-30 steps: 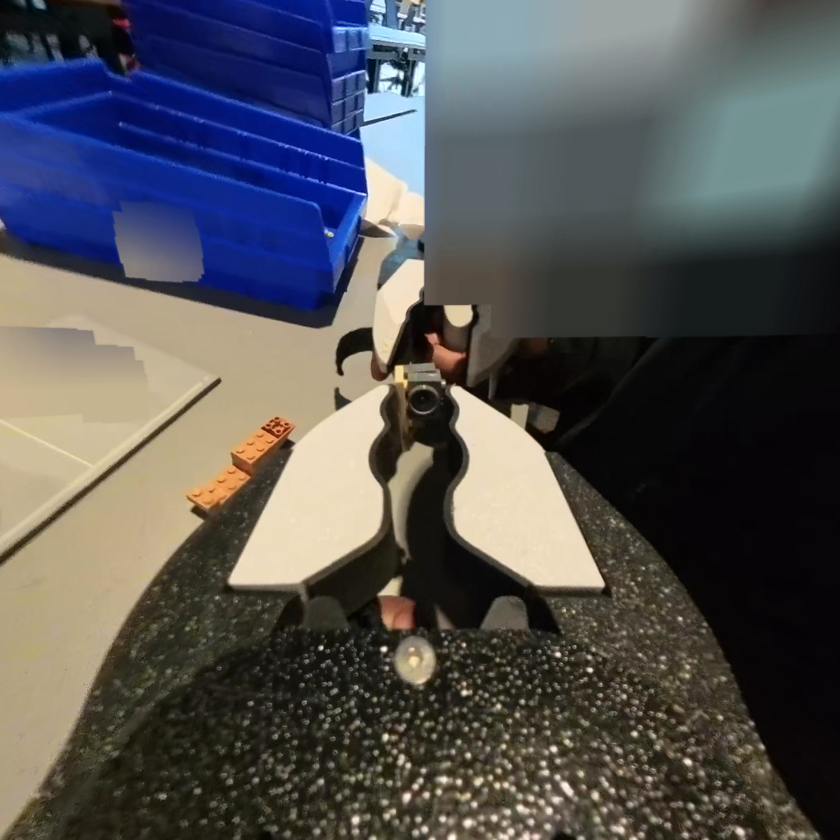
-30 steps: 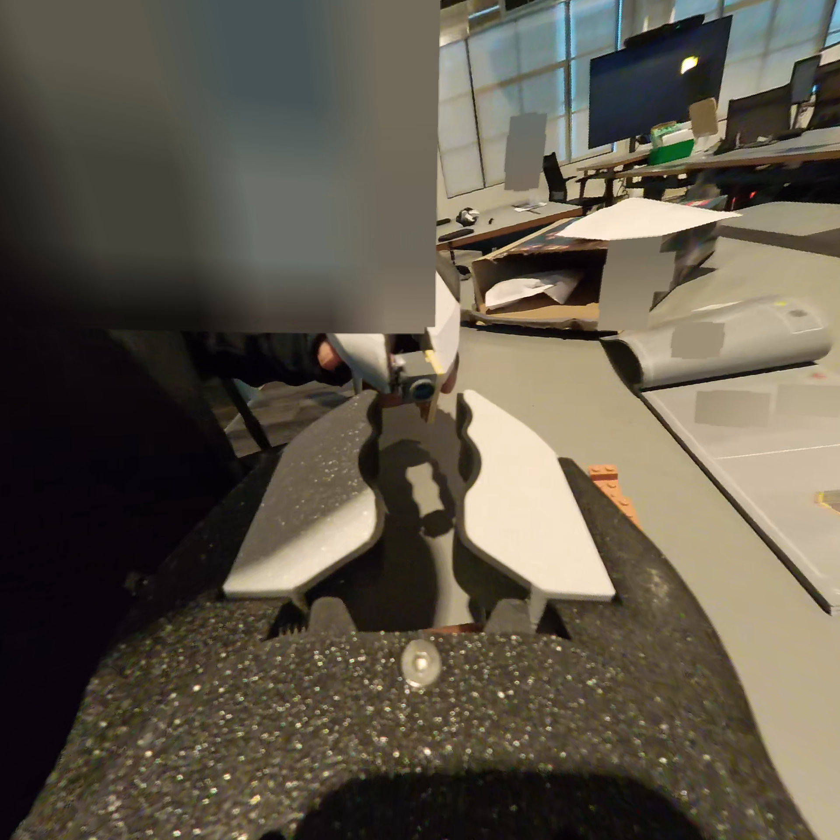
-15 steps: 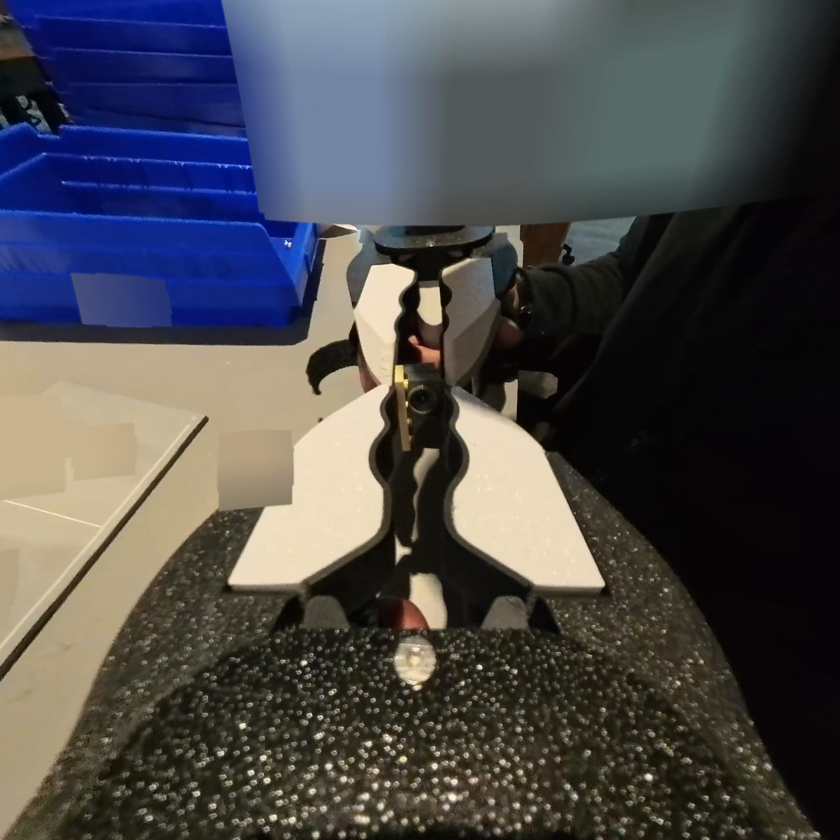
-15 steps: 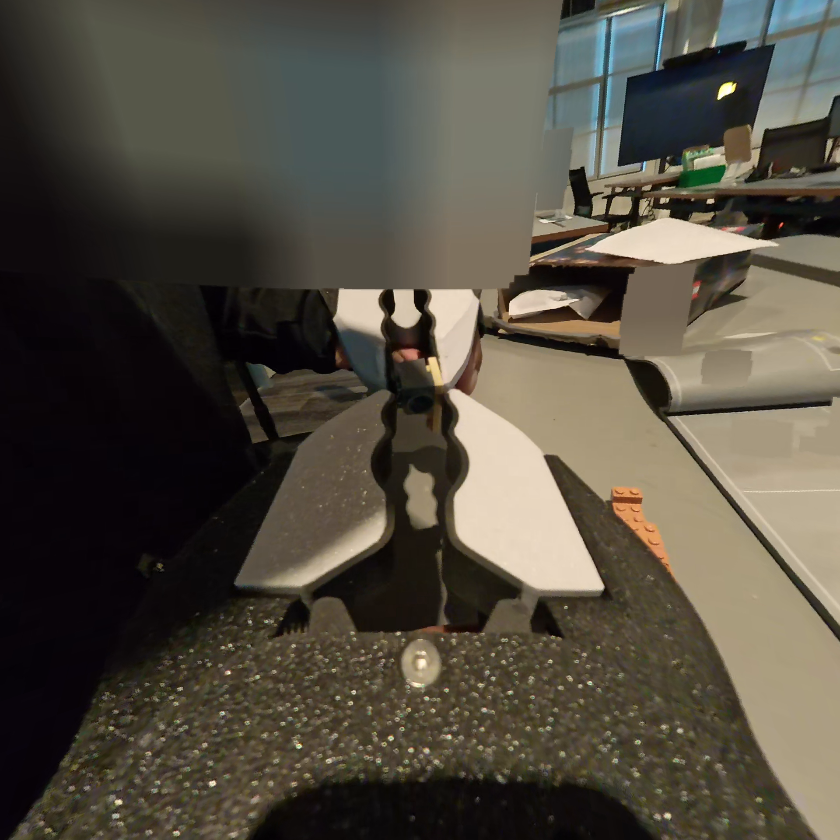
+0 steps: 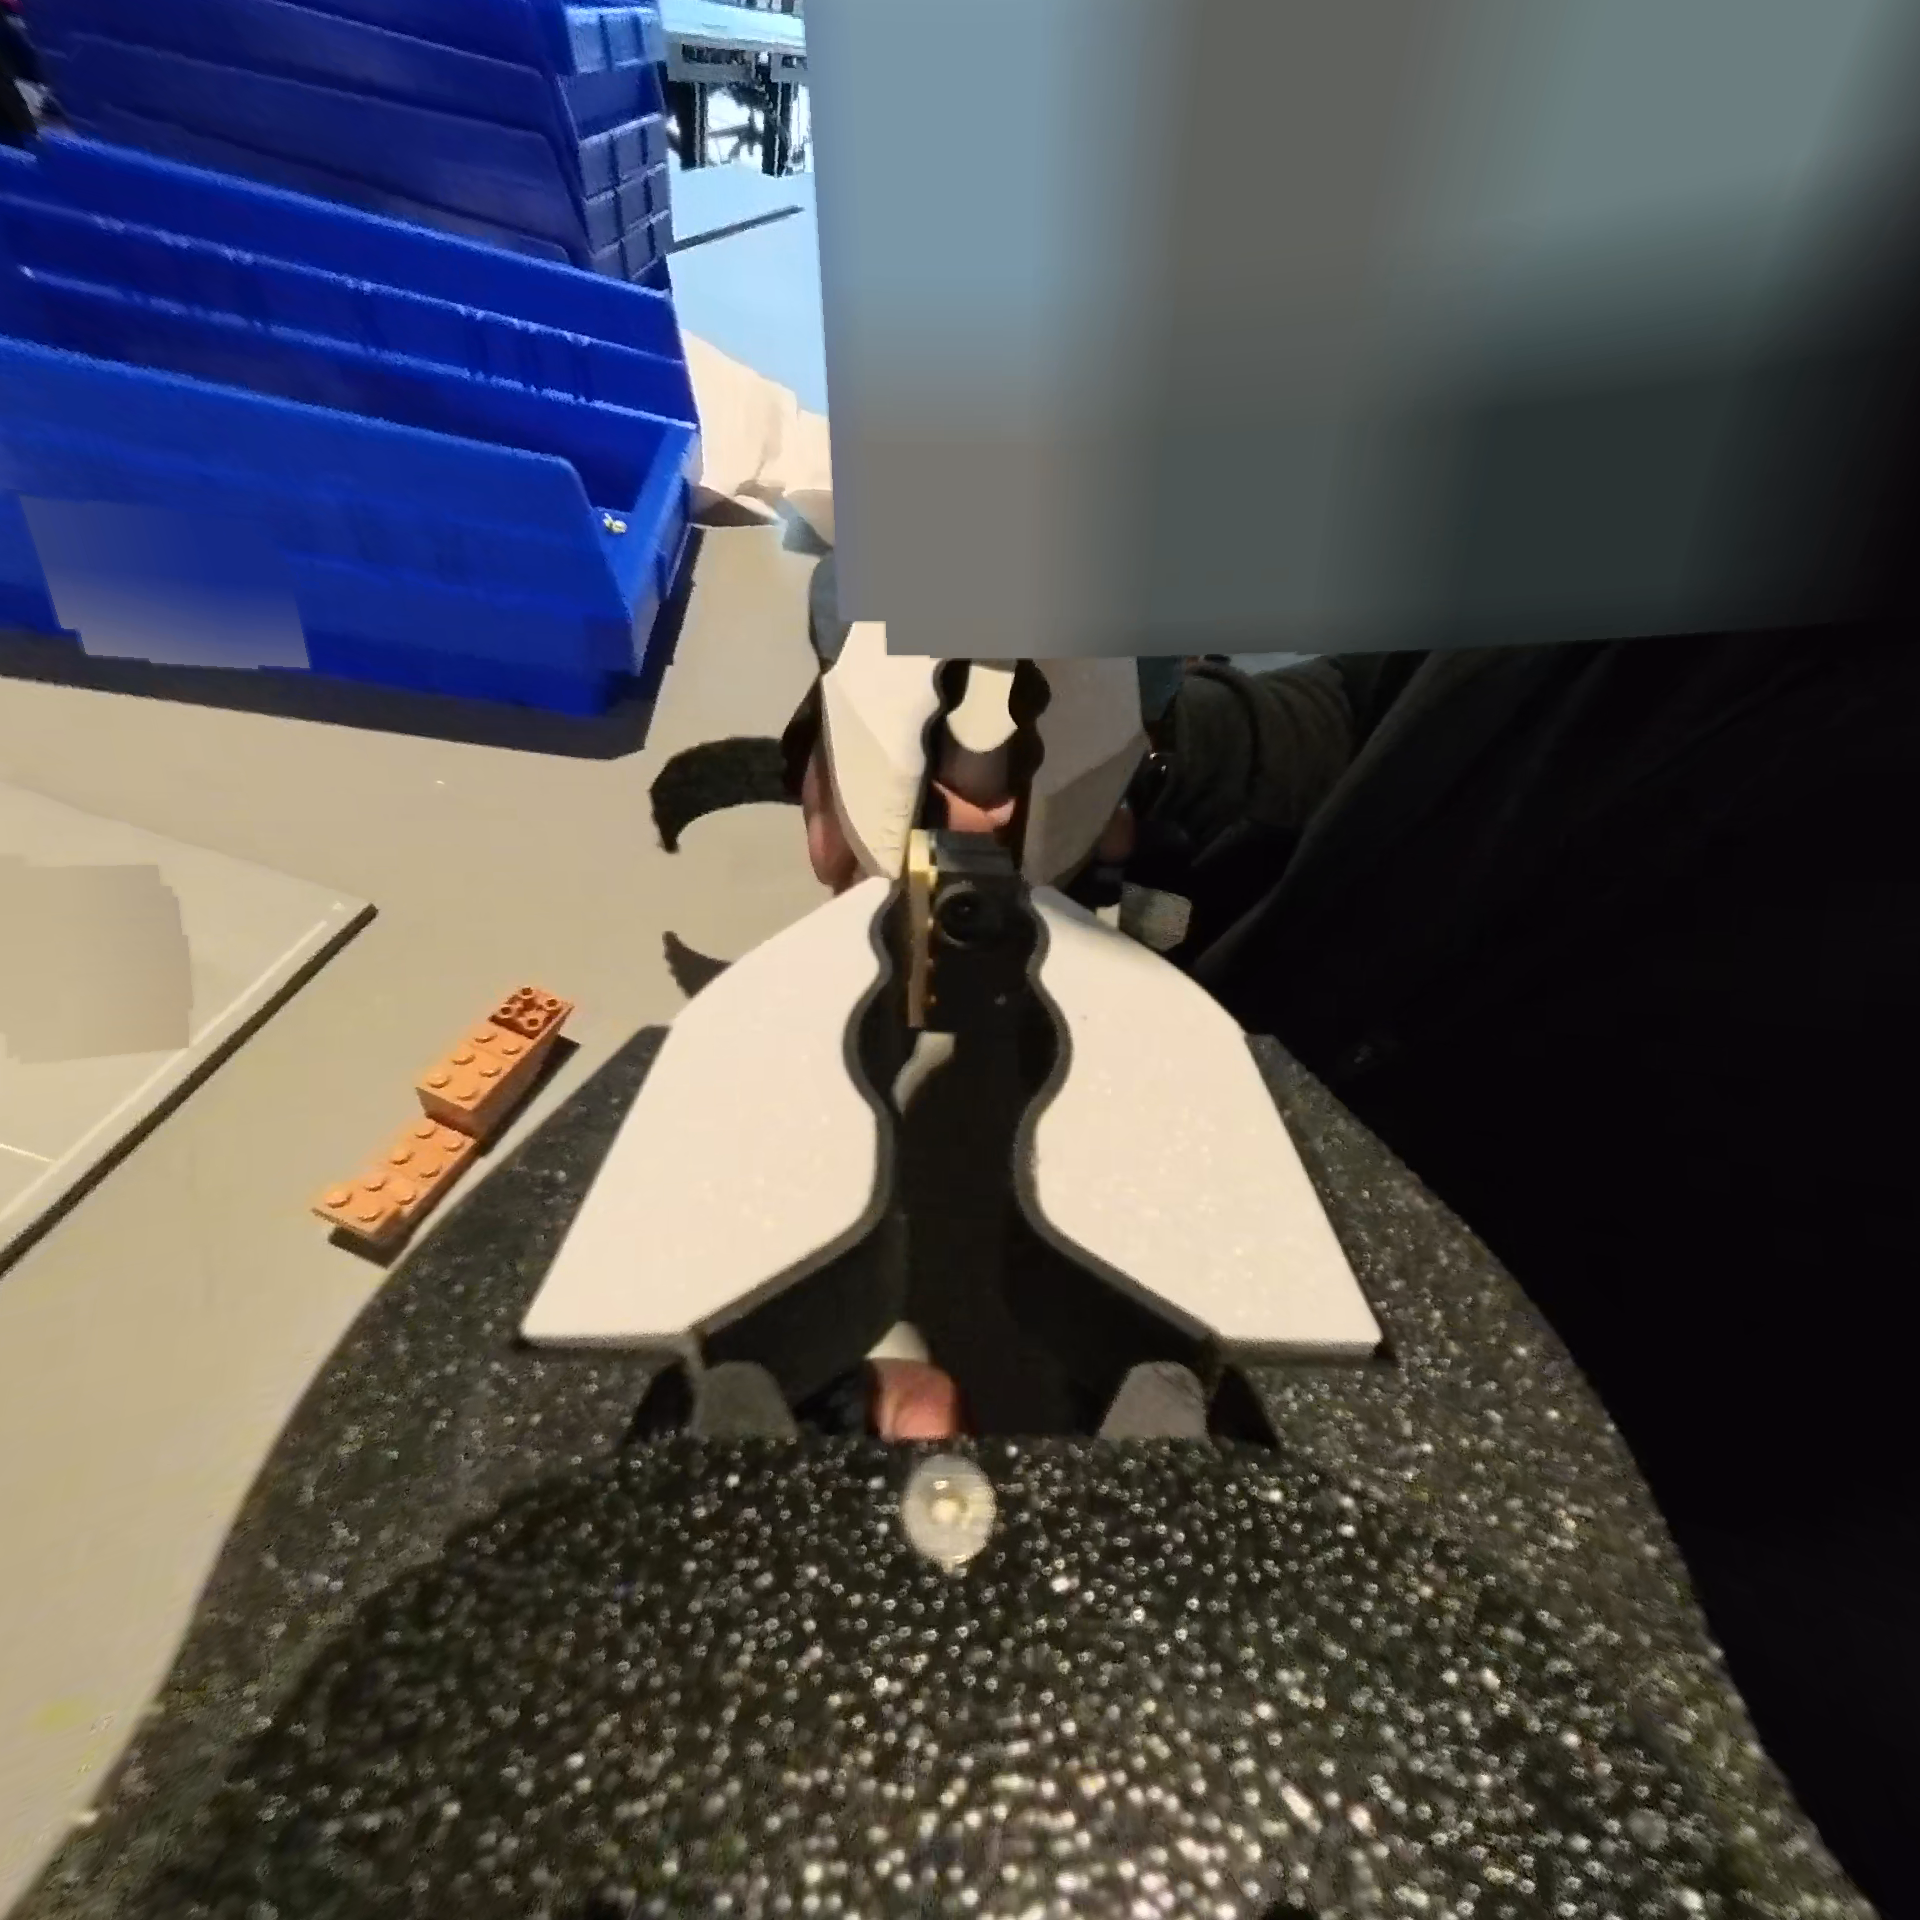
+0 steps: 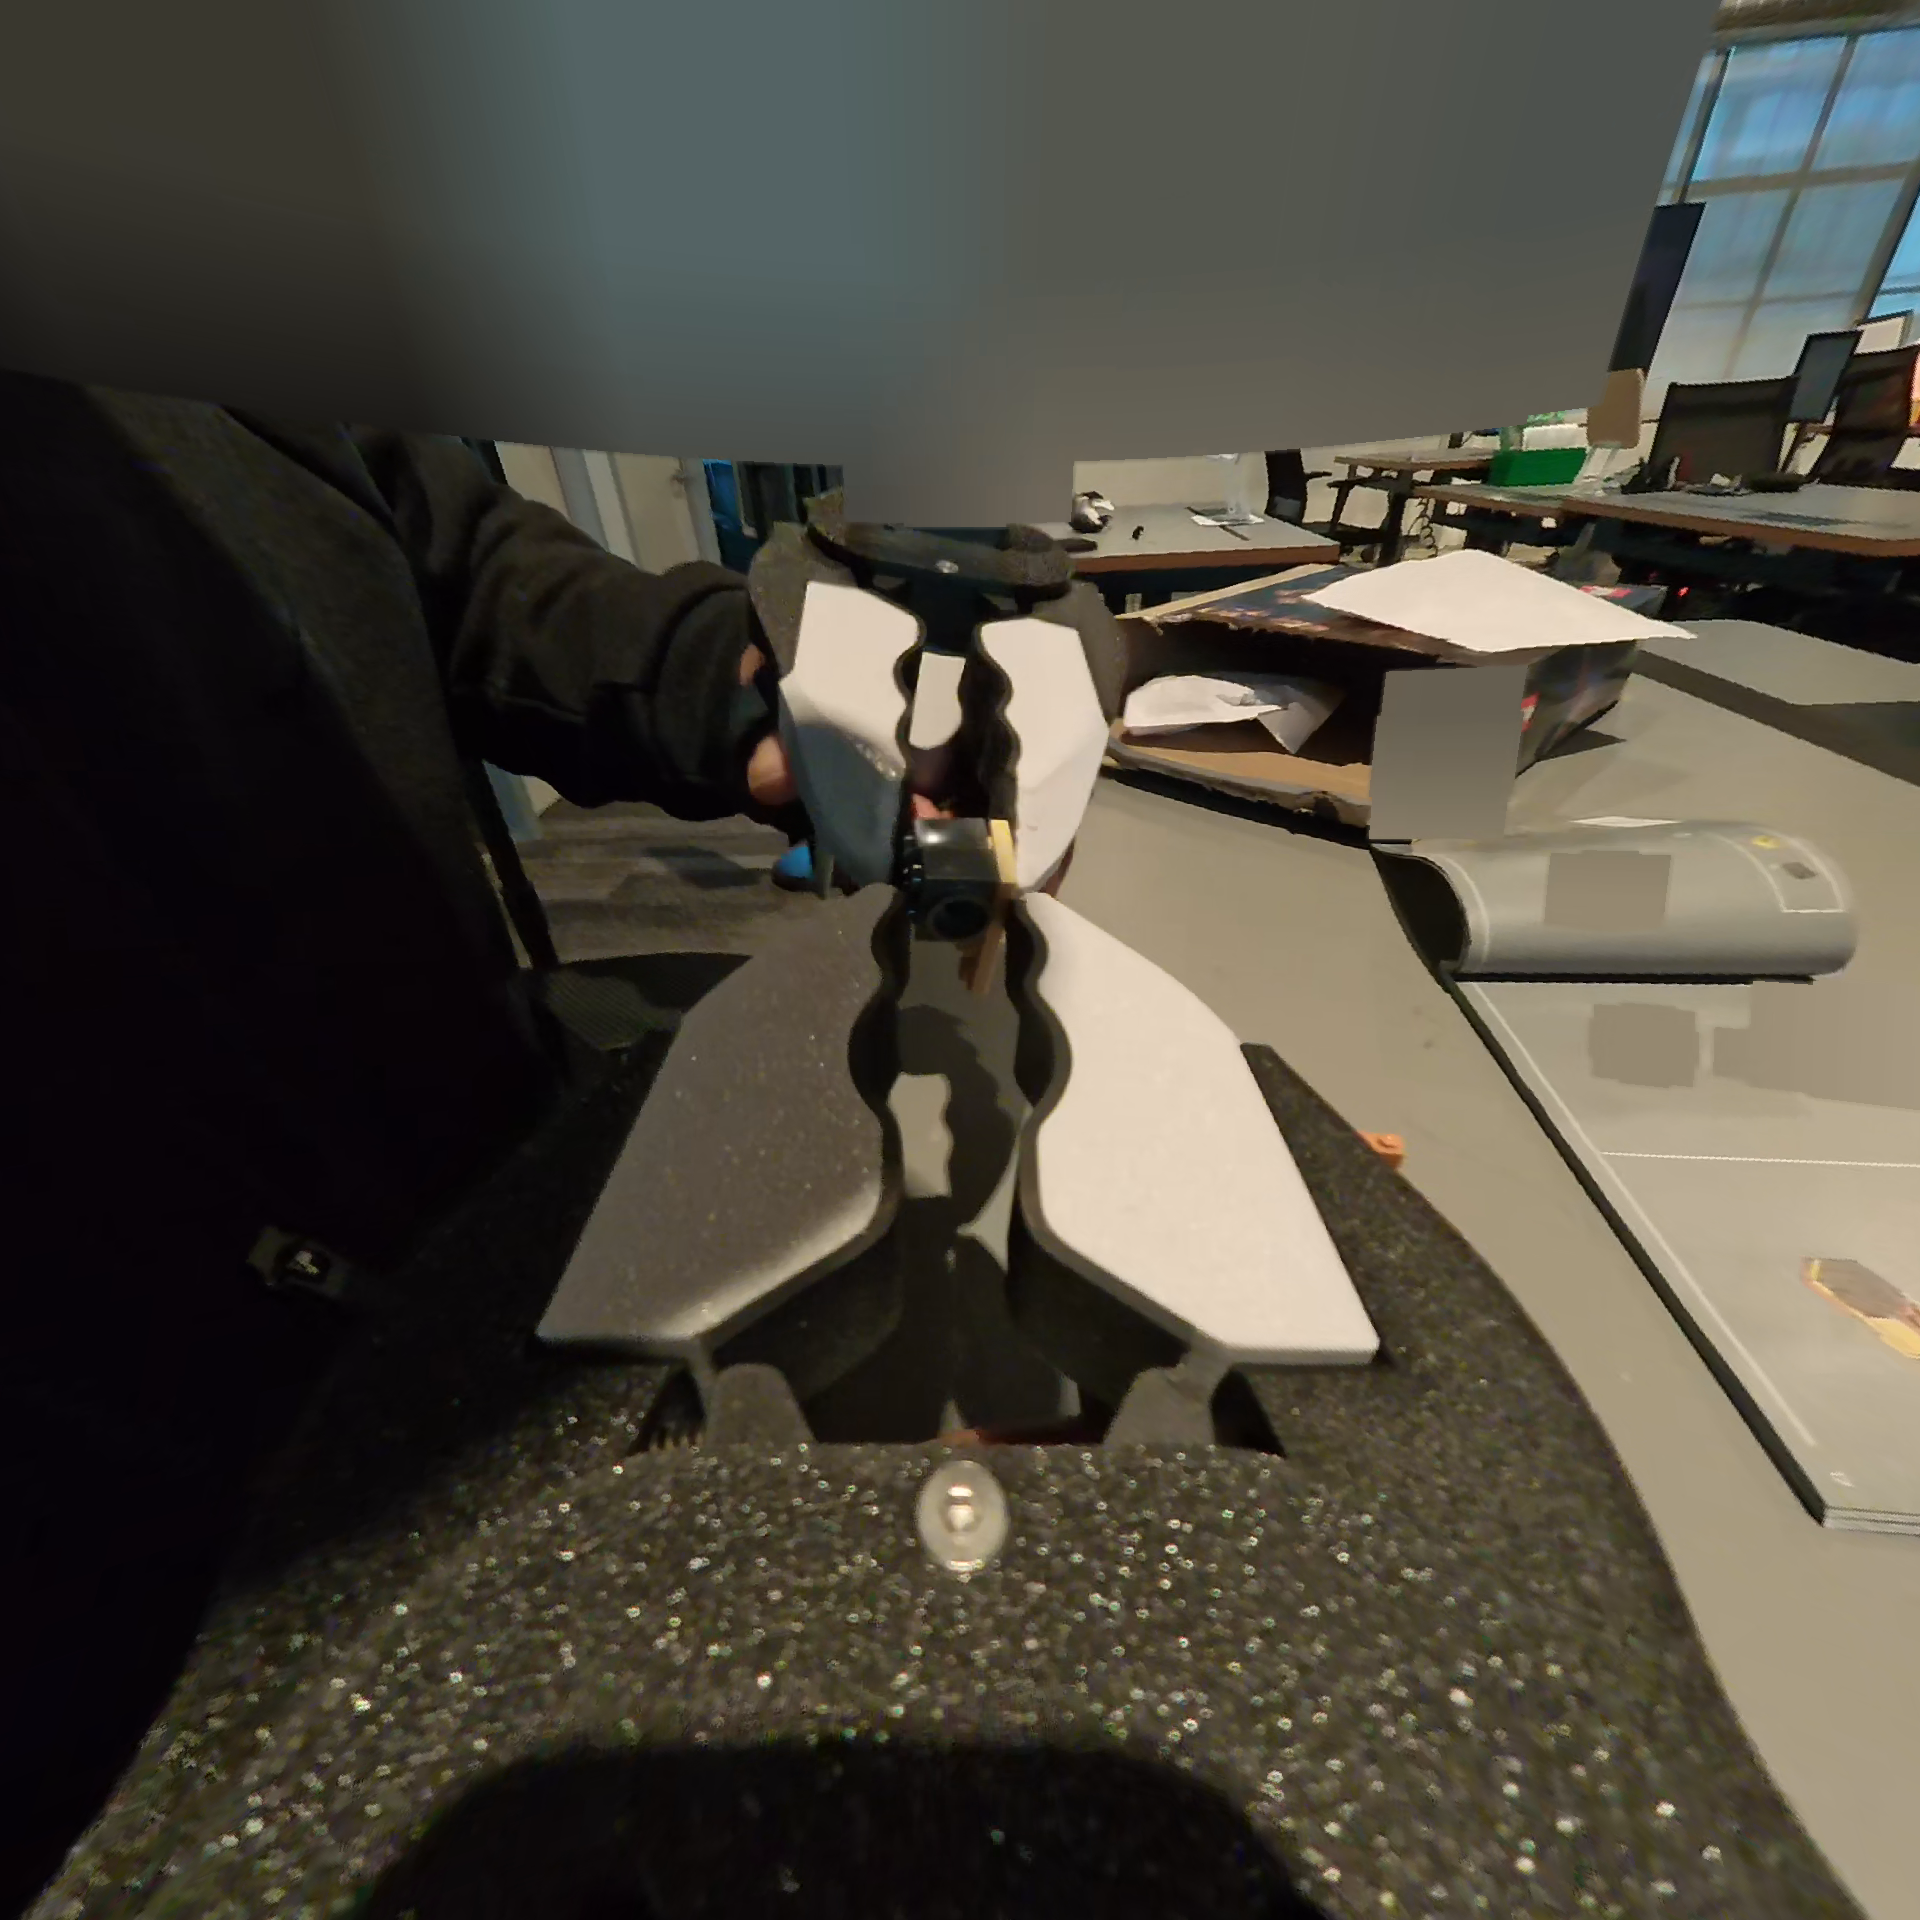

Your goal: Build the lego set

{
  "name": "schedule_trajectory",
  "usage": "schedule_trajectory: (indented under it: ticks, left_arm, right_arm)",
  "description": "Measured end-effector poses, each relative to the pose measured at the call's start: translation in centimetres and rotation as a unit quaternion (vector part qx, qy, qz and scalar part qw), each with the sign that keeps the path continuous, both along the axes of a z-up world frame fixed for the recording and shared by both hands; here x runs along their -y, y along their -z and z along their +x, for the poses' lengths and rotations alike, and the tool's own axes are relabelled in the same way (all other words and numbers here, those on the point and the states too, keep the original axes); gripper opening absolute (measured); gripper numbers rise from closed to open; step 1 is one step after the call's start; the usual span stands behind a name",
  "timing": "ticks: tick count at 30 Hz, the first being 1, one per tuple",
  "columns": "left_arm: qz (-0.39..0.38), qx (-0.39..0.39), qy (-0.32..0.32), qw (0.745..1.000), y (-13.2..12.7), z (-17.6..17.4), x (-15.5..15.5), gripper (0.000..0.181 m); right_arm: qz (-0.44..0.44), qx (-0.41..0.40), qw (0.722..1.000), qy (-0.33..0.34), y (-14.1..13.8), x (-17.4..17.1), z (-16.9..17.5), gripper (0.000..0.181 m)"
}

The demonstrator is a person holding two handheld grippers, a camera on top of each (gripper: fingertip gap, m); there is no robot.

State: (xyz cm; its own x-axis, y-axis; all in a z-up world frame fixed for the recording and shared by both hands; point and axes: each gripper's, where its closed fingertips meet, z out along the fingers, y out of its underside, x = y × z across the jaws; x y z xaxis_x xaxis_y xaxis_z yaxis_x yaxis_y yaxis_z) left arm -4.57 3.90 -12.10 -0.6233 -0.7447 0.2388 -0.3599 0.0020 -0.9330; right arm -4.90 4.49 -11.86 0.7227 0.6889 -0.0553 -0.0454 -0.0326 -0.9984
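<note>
Both claws meet tip to tip above the counter (image 5: pixel 260 1351). Left claw (image 5: pixel 956 914) and right claw (image 6: pixel 951 904) each pinch the dark-and-tan piece (image 5: pixel 961 914). Orange bricks (image 5: pixel 447 1122) at 9 o'clock.

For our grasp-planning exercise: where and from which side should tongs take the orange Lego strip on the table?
Come straight down on the orange Lego strip and pinch its taller brick section across the narrow width: it lies flat, studs up, both long sides free.
</note>
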Motion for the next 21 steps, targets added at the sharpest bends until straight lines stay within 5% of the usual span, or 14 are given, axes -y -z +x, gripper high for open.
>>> schedule_trajectory:
  ticks: [21]
  left_arm:
    - [-0.07,-0.033,-0.008,0.997,0.68,-0.03,0.14,0.017]
  right_arm:
    - [-0.009,0.033,0.999,-0.005,0.83,0.13,-0.19,0.017]
